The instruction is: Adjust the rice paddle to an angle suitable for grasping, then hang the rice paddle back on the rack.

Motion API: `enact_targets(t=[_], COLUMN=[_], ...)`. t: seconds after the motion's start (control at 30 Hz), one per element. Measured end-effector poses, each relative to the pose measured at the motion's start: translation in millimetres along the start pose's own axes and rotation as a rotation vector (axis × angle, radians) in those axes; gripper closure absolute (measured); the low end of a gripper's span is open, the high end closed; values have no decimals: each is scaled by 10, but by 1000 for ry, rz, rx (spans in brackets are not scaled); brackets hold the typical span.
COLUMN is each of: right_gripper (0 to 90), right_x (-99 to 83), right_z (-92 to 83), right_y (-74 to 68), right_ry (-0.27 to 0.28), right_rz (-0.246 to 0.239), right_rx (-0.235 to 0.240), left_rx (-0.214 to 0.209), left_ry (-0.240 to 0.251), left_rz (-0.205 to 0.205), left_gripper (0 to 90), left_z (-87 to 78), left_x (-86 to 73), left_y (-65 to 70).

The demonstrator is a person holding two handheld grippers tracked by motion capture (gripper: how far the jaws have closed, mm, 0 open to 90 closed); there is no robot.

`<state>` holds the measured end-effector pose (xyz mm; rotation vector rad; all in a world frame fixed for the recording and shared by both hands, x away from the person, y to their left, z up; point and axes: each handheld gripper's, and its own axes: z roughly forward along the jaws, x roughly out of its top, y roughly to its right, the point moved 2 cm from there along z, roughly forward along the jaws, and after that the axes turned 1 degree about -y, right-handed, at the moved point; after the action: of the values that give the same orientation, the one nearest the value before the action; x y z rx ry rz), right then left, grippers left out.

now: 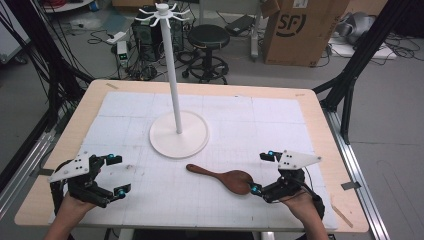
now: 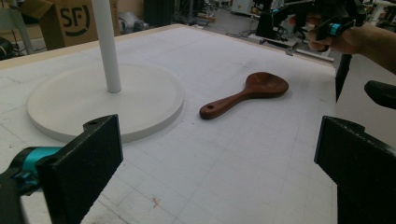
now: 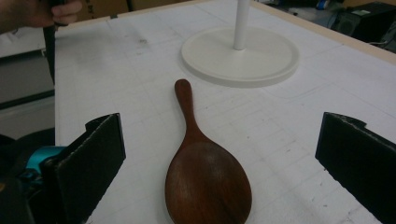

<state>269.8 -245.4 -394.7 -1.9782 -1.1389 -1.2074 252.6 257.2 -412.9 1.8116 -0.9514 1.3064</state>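
Dark brown wooden paddle-shaped spoon (image 1: 223, 178) lies flat on white gridded mat over tabletop (image 1: 310, 100), just in front of round white base of tall white hook stand (image 1: 178, 134), handle pointing toward base, not touching. We see right tongs (image 1: 263, 172) beside spoon bowl, jaws wide apart, empty, spoon between them. Left tongs (image 1: 116, 175) well left of stand, jaws spread, empty.

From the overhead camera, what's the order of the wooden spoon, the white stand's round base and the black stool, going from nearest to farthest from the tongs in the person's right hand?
1. Wooden spoon: its bowl lies right beside the right tongs, toward the table's middle.
2. White stand's round base: mid-table, beyond the spoon's handle.
3. Black stool: on the floor, past the table's far edge.
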Motion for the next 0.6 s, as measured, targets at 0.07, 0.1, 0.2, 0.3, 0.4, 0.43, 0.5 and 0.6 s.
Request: enact_targets(t=[0.07,0.1,0.2,0.3,0.4,0.43,0.5,0.6], right_gripper=[2,2,2,2,2,2,2,2], right_x=[3,6,11,15,23,23,23,22], right_z=[6,14,19,28,42,42,57,73], right_y=[-3,-3,-9,-10,-18,-18,-23,-19], right_ry=[-1,-2,-4,-10,-17,-17,-28,-35], right_rz=[-1,-5,-12,-19,-28,-28,-34,-34], right_rx=[1,6,11,11,17,17,22,23], left_rx=[5,3,2,2,3,3,3,4], left_ry=[1,2,0,-3,-4,-2,-1,3], left_rz=[2,3,6,4,4,2,2,0], left_gripper=[17,17,17,17,17,17,17,17], left_z=[-3,-2,-1,-1,-7,-11,-14,-13], left_x=[1,2,1,-4,-4,-3,-2,2], left_y=[-4,-5,-4,0,3,5,7,0])
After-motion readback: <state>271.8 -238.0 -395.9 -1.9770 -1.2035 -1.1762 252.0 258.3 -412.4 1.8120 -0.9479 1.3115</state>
